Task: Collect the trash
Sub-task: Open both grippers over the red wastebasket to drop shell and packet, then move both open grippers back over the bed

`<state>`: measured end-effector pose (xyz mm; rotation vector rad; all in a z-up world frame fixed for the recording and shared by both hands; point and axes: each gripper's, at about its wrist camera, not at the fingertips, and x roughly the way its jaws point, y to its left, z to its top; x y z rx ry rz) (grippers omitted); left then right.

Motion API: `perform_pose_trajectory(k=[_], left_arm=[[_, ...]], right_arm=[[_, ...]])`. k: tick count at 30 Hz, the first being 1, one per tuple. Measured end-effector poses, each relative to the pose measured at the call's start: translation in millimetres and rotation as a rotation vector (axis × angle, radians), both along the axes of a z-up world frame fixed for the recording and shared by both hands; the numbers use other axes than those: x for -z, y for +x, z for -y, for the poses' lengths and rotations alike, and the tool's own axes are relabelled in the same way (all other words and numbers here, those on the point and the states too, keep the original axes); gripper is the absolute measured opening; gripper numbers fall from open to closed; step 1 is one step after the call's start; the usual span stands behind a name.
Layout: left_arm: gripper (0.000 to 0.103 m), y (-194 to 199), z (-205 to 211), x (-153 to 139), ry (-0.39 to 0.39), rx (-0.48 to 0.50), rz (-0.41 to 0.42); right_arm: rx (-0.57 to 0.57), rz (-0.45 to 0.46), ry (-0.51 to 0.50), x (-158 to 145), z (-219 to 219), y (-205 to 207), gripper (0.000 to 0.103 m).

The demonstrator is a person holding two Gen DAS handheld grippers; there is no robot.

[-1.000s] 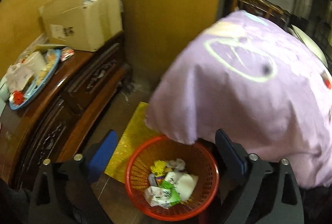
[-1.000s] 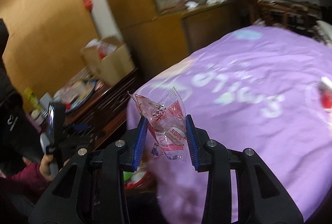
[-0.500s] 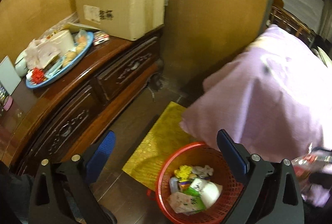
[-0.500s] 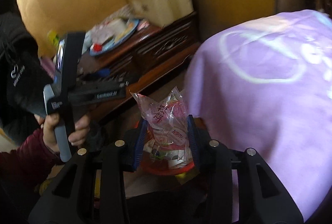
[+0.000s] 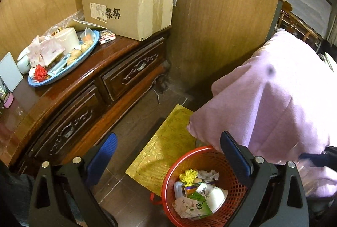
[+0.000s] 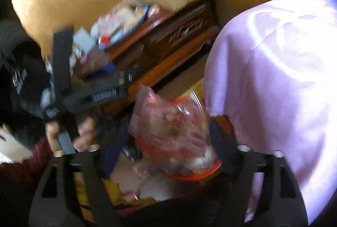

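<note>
Left wrist: left gripper (image 5: 168, 154) wide open, empty — above red basket (image 5: 210, 155) w/ trash on floor.
Right wrist, blurred: right gripper (image 6: 168, 138) jaws just been opening — clear pink wrapper (image 6: 170, 121) between them, over basket; pad contact unclear.

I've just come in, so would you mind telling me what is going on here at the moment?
A person is collecting trash with a handheld gripper in each hand. The right gripper has just been opening around a clear red-printed snack wrapper, which is still between its jaws above the red basket on the floor by the purple-covered bed. The basket already holds paper cups and wrappers. The left gripper is open and empty, pointing down at the basket beside the wooden dresser.
</note>
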<state>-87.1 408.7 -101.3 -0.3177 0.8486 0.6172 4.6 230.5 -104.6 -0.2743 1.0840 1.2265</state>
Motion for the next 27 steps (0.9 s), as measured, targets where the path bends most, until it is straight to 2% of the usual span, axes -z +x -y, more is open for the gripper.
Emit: perform_pose_trajectory(k=[3, 10, 19, 27], left_arm=[[0.096, -1, 0, -4, 0.002, -0.007, 0.006], [0.096, 1, 8, -14, 0.027, 0.014, 0.021], [0.096, 9, 33, -30, 0.041, 0.076, 0.053], [0.097, 24, 94, -73, 0.113, 0.2, 0.125]], right_arm=[[-0.004, -0.05, 0.038, -3, 2, 2, 0.079], [0.09, 0.024, 0.081, -26, 30, 15, 0.079], [0.282, 0.123, 0.14, -59, 103, 41, 0.079], [0.508, 0.27, 0.201, -93, 199, 51, 0.079]])
